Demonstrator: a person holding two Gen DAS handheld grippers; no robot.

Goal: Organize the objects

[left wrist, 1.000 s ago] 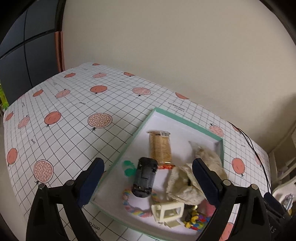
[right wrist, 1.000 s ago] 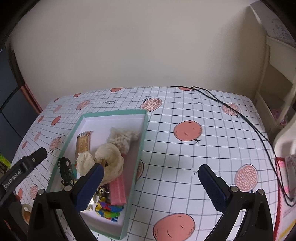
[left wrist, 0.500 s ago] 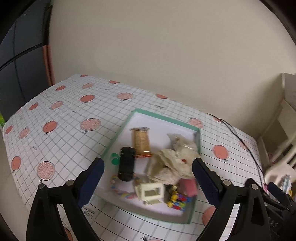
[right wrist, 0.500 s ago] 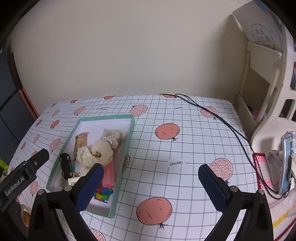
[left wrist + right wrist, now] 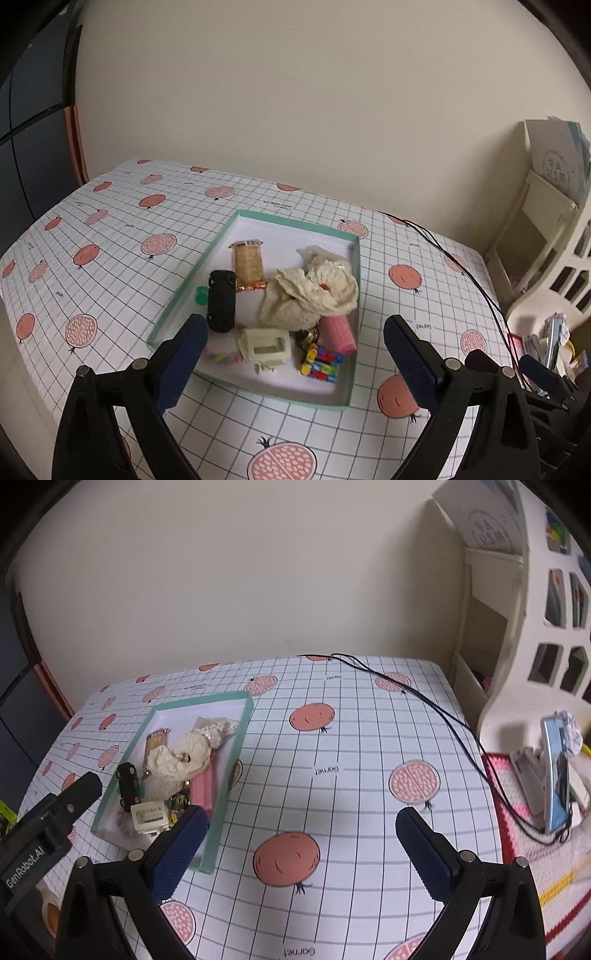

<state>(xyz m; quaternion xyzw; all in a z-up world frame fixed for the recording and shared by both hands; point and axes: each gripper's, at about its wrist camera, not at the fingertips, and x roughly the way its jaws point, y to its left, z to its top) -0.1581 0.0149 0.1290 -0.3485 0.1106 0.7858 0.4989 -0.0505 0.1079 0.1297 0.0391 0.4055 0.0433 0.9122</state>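
Tray on table, toy car inside.

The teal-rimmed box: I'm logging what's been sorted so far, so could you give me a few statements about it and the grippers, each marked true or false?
1. The black toy car lies inside the teal-rimmed box. True.
2. The left gripper is shut on the toy car. False: its jaws stand wide apart and hold nothing.
3. The pink ridged roll lies on the tablecloth outside the box. False: it is in the box, against the wall nearest the right gripper.
4. A black cable runs across the tablecloth outside the box. True.
5. The right gripper is open and empty above bare tablecloth. True.
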